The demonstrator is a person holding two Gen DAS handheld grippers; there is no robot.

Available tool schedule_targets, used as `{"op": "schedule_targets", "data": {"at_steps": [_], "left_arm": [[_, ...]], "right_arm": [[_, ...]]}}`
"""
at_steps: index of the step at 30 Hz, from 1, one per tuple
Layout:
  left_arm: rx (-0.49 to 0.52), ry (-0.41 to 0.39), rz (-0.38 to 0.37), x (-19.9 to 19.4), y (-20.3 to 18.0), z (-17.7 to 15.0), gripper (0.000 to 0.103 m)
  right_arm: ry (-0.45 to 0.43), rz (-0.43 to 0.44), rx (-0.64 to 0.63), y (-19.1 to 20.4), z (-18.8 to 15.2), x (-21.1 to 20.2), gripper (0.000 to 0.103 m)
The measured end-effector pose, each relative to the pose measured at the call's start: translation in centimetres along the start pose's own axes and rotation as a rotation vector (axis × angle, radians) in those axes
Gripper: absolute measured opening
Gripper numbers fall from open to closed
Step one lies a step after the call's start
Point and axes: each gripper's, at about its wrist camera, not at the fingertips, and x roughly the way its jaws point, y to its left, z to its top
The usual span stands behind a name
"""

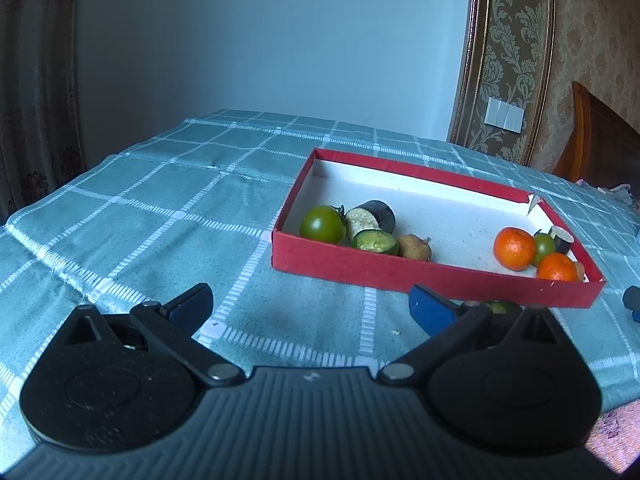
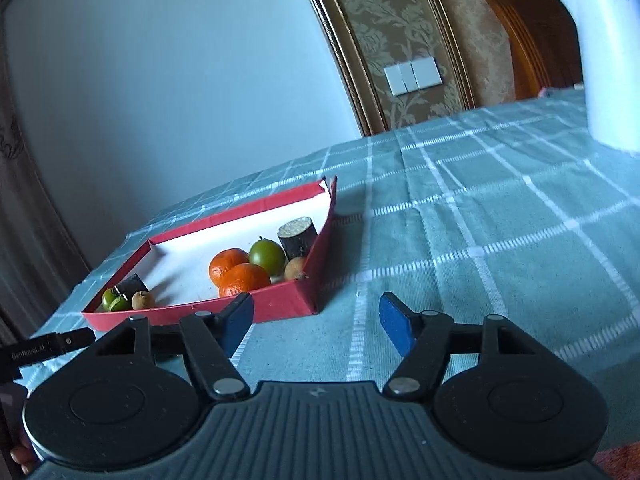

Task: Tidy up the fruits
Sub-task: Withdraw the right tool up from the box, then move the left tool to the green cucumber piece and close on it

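Note:
A shallow red box (image 1: 400,274) with a white floor lies on the checked tablecloth. At its left end sit a green tomato (image 1: 323,224), an eggplant piece (image 1: 372,218), a cut green piece (image 1: 375,241) and a brown fruit (image 1: 415,247). At its right end are two oranges (image 1: 514,249), another green tomato (image 1: 545,247) and a second eggplant piece (image 1: 562,238). My left gripper (image 1: 312,306) stands open before the box, nothing between its fingers. A small green fruit (image 1: 496,306) peeks out behind its right finger. My right gripper (image 2: 316,318) is open and empty by the box's near right corner (image 2: 308,300).
A white kettle (image 2: 608,52) stands at the far right of the table. The teal tablecloth (image 2: 480,240) stretches bare to the right of the box. A wooden chair back (image 1: 596,140) and a papered wall with switches lie behind.

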Motion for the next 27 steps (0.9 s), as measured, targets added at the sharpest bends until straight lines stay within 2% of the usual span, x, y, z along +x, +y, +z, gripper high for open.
{"op": "schedule_targets", "data": {"at_steps": [10,17,27], "left_arm": [[0.098,-0.001,0.070,-0.2,-2.2,0.0,0.103],[0.111,-0.029,-0.010,-1.9,-5.4,0.5,0.103],[0.214,-0.014,-0.034,-0.8,-10.5,-0.5,0.103]], "right_arm": [[0.025,0.023,0.048,-0.8,-0.1,0.4,0.069],[0.034,0.036,0.065,-1.1,-0.1,0.4,0.069],[0.037,0.050,0.078,-1.3,-0.1,0.4,0.069]]}}
